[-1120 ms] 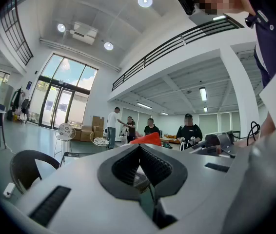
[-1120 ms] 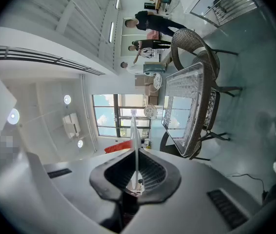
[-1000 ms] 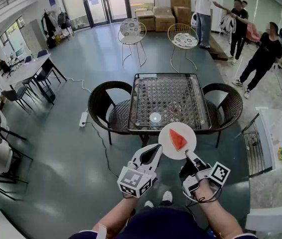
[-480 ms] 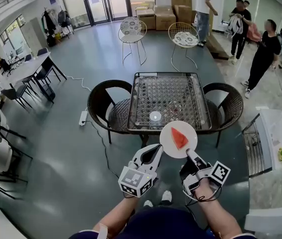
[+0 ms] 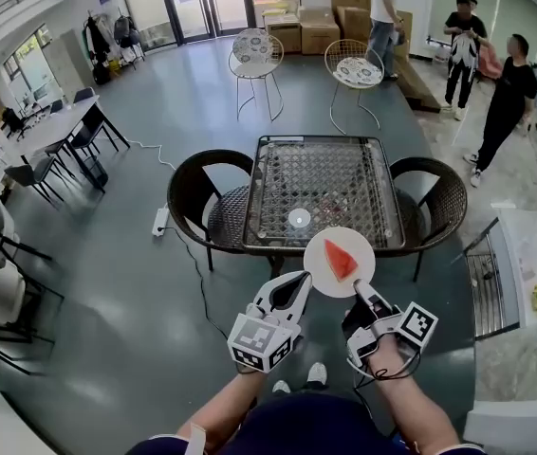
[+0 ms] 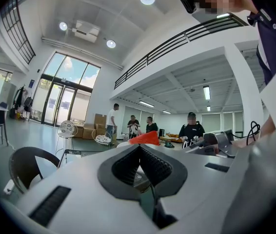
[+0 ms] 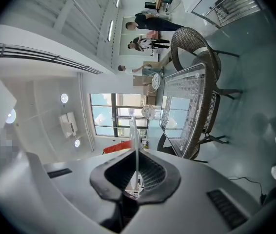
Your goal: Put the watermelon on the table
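A red watermelon slice (image 5: 341, 261) lies on a round white plate (image 5: 325, 278). The plate hangs in the air just short of the near edge of the glass-topped table (image 5: 321, 183). My right gripper (image 5: 357, 290) is shut on the plate's near rim. In the right gripper view the plate (image 7: 134, 135) runs edge-on out of the right gripper (image 7: 136, 155), with the watermelon (image 7: 116, 146) on its left side. My left gripper (image 5: 296, 287) is shut with nothing in it, close beside the plate's left edge. In the left gripper view the watermelon (image 6: 145, 139) peeks over the left gripper (image 6: 139, 150).
Dark wicker chairs (image 5: 197, 197) (image 5: 435, 202) flank the table. A small round white thing (image 5: 299, 219) sits near the table's front edge. A power strip (image 5: 160, 222) and its cable lie on the floor at left. Several people (image 5: 506, 93) stand at the far right. A white counter (image 5: 525, 254) is at right.
The plate with the watermelon has edged slightly forward toward the table, both grippers with it. The people at the back have shifted.
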Demonstrator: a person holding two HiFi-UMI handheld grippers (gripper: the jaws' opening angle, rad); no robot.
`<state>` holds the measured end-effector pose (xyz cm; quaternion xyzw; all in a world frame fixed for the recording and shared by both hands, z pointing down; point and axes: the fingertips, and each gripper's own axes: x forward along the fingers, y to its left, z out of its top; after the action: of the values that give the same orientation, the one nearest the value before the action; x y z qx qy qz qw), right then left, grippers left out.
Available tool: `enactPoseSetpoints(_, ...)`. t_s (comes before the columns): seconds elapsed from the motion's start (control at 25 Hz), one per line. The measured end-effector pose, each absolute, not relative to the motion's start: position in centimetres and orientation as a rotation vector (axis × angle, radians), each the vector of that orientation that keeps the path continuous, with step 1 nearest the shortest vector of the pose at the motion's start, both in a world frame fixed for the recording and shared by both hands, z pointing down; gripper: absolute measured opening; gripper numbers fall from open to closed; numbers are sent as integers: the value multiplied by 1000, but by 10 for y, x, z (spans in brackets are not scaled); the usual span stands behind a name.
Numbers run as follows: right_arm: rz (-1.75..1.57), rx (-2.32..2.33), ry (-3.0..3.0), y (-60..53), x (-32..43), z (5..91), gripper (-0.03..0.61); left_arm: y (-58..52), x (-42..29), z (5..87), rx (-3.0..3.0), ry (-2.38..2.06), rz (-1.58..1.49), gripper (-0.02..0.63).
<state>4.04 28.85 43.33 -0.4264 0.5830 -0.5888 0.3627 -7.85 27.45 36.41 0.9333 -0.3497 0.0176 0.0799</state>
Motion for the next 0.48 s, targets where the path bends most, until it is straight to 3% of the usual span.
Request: enactPoseSetpoints(0.48,-1516,-1120,1525,254,68,444,12,249,-53,379,2768,-1067,90,5)
